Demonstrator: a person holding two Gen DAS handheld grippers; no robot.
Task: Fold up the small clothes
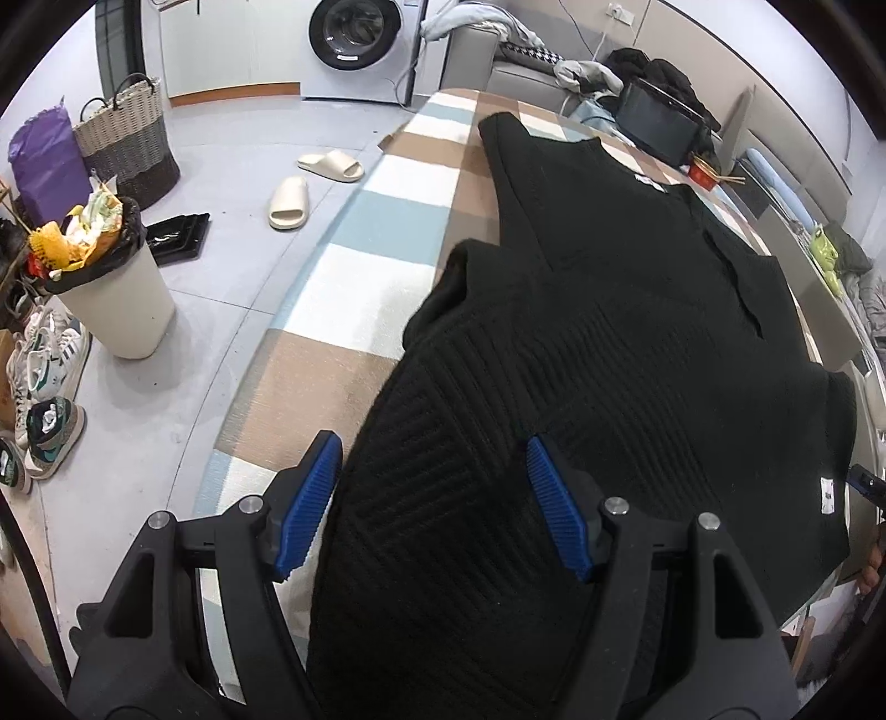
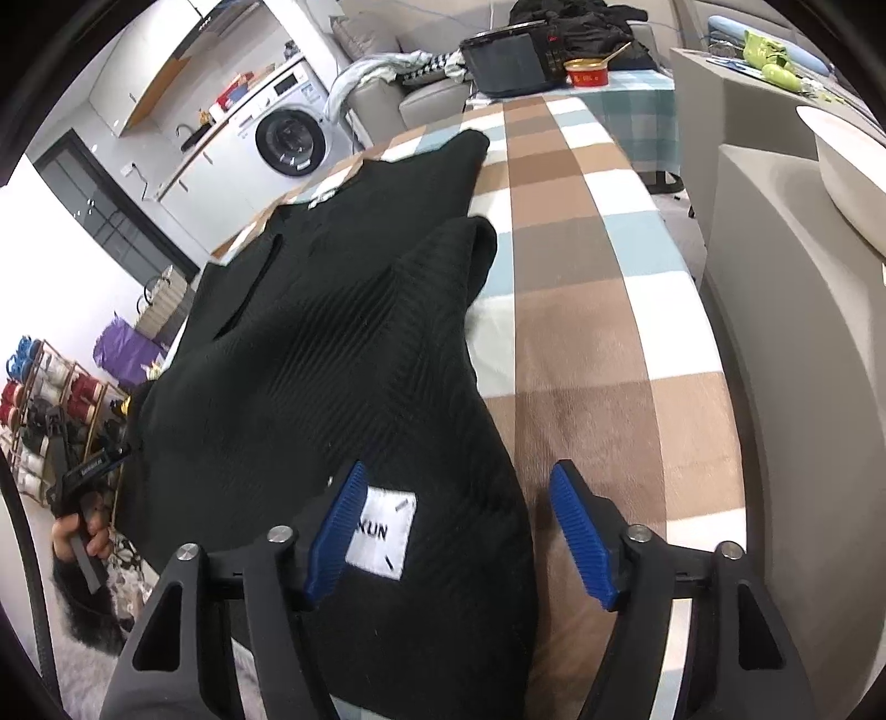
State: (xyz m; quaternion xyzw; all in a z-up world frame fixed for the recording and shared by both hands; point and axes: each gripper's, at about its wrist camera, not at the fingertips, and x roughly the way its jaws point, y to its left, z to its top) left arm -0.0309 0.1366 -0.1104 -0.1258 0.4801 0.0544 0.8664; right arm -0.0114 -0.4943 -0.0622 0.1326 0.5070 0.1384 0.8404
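Your left gripper (image 1: 432,504) is spread wide, its blue ribbed pads (image 1: 556,512) well apart, and nothing is pinched between them. The near edge of the black ribbed sweater (image 1: 581,360) lies under the gap, with the left pad out over the checked blanket (image 1: 354,243) and the right pad over the knit; whether either pad touches the fabric you cannot tell from this view.

Your right gripper (image 2: 457,534) is just as wide open and grips nothing. Its left pad sits beside the white sewn label (image 2: 382,534) on the sweater's hem, and its right pad (image 2: 581,537) is over bare blanket, clear of the garment.

The sweater lies spread along the blanket-covered table, body towards you, with one sleeve (image 2: 448,260) folded in over the chest and the neck end pointing away towards the washing machine (image 1: 360,44).

In the right wrist view your left hand (image 2: 83,531) shows at the far edge, closed round its gripper handle
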